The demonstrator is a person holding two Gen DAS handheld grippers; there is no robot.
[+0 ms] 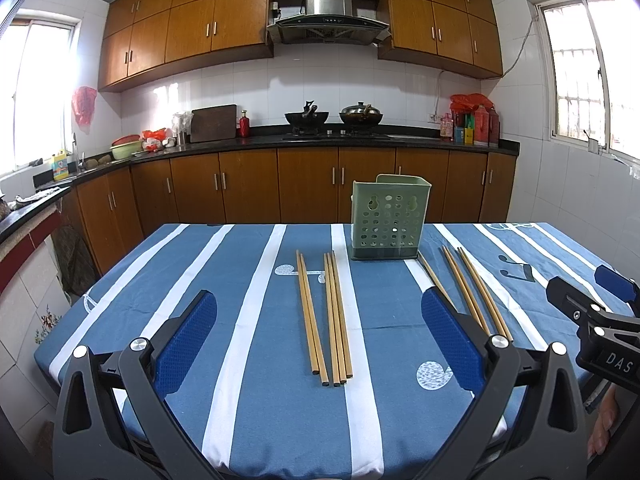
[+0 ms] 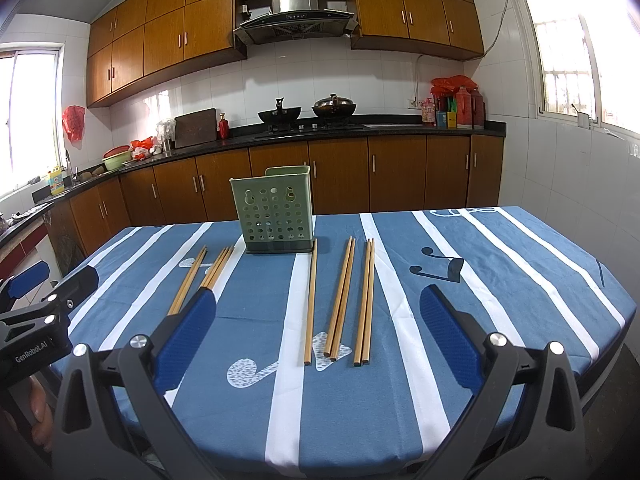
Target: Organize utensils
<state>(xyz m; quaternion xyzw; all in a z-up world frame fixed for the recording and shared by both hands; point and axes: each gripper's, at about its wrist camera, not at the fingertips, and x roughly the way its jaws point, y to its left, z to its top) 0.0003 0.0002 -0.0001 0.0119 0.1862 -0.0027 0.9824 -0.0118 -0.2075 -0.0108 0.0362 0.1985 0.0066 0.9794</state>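
Note:
A green perforated utensil holder (image 1: pixel 387 218) (image 2: pixel 276 216) stands upright at the far side of the blue striped table. Several wooden chopsticks lie flat in front of it: a left group (image 1: pixel 324 316) (image 2: pixel 204 276) and a right group (image 1: pixel 472 292) (image 2: pixel 348 300). My left gripper (image 1: pixel 320 320) is open and empty, hovering above the near ends of the left group. My right gripper (image 2: pixel 318 316) is open and empty, above the near ends of the right group. Each gripper shows at the edge of the other's view, the right one (image 1: pixel 580 300) and the left one (image 2: pixel 52 284).
The tablecloth (image 1: pixel 248 360) (image 2: pixel 500 280) has white stripes and music-note prints. Behind the table runs a kitchen counter (image 1: pixel 320 140) with two woks, a cutting board and bottles. Brown cabinets sit above and below. Windows flank both sides.

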